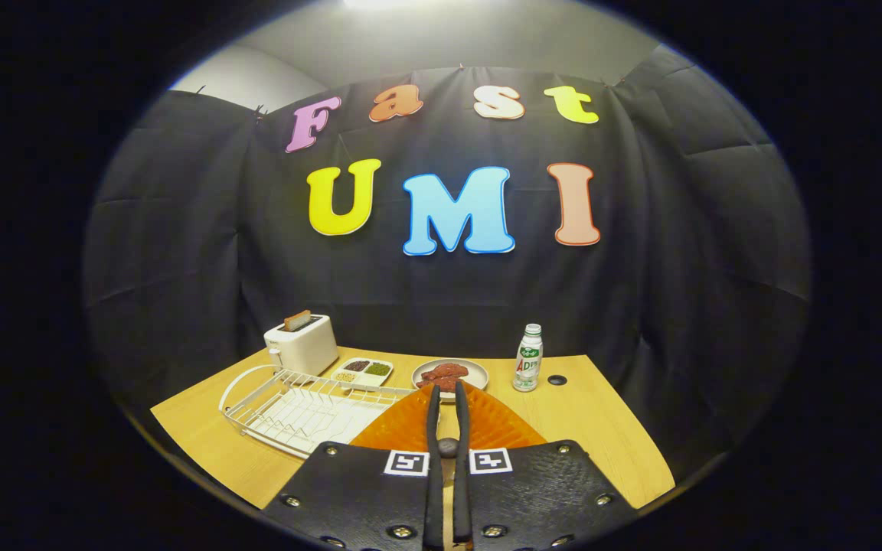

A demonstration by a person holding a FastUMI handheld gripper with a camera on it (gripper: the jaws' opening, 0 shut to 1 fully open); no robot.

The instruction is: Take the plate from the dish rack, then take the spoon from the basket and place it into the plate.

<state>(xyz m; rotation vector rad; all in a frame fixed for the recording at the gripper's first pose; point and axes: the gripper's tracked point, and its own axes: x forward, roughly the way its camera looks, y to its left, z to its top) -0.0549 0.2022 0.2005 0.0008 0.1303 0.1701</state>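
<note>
My gripper [447, 392] hangs above the wooden table [602, 428], its two black fingers [432, 428] almost together. An orange ribbed plate [494, 425] sits in the narrow gap and fans out to both sides of the fingers, which press on its near rim. Left of the fingers stands the white wire dish rack [295, 405], with no dish in its slots.
At the back of the table stand a white toaster [303, 342] with a slice in it, a white divided tray of beans [363, 371], a grey plate of red meat [450, 374] just beyond the fingertips, and a small bottle [529, 357]. A small black disc [557, 379] lies by the bottle.
</note>
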